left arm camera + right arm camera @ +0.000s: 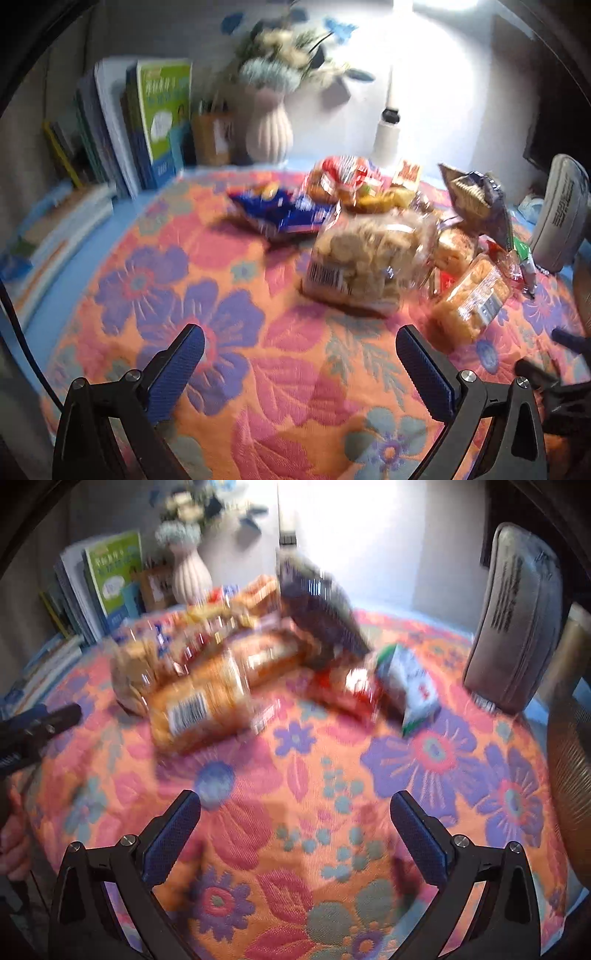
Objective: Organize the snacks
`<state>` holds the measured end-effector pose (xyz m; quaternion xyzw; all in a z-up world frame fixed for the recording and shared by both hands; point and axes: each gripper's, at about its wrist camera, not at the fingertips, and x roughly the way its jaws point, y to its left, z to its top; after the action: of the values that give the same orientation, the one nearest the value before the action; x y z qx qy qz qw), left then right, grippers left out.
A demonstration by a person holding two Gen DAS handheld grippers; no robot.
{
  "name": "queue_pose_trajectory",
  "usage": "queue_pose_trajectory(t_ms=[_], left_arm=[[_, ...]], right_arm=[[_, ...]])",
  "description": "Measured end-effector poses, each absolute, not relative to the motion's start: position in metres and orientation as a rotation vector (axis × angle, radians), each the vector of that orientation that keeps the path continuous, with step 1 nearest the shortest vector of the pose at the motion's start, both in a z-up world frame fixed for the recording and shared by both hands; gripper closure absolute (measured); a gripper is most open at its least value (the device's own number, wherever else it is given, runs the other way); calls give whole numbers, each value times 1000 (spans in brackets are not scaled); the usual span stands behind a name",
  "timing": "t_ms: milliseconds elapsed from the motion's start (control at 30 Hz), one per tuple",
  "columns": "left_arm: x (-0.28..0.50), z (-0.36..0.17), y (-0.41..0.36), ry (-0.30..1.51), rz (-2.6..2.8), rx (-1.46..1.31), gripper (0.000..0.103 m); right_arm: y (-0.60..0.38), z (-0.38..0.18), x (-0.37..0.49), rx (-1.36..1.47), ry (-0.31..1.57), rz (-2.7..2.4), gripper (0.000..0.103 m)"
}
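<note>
Across the centre and upper right of the left wrist view, a heap of snacks is seen on the flowered cloth (229, 354) covering the desk. A clear bag of round biscuits (364, 254) lies foremost, barcode label facing the camera; a blue packet (284, 214) lies behind it to the left, a cracker packet (476, 199) is propped upright to the right, and a clear-wrapped pack of golden cakes (469, 302) rests at lower right. Books (140, 122) and a ribbed vase (269, 133) are noted at upper left, apart from the heap.

Left tool (299, 365) is held released, jaws wide, nothing between them, short of the biscuit bag. Right tool (295, 834) is likewise spread and empty; its view is heavily blurred, with the cake pack (199, 709) at centre left and a green-and-white sachet (410, 690) further right.

Packets are judged light, soft and slippery in their film, contents brittle. Hold is best taken at a crimped end seam or across a narrow side, with gentle pressure to avoid crushing.
</note>
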<state>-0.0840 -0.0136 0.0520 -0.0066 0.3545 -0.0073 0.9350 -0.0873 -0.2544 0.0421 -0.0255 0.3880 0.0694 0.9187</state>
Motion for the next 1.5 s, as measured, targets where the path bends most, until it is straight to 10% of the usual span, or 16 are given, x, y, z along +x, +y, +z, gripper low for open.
queue_pose_trajectory(t_ms=[367,1500], left_arm=[[-59,60,-55,529,-58,-5,0],[-35,37,-54,675,-92,-60,0]], right_arm=[[-246,71,-73,-154,542,130,0],[-261,51,-53,-19,679,228,0]])
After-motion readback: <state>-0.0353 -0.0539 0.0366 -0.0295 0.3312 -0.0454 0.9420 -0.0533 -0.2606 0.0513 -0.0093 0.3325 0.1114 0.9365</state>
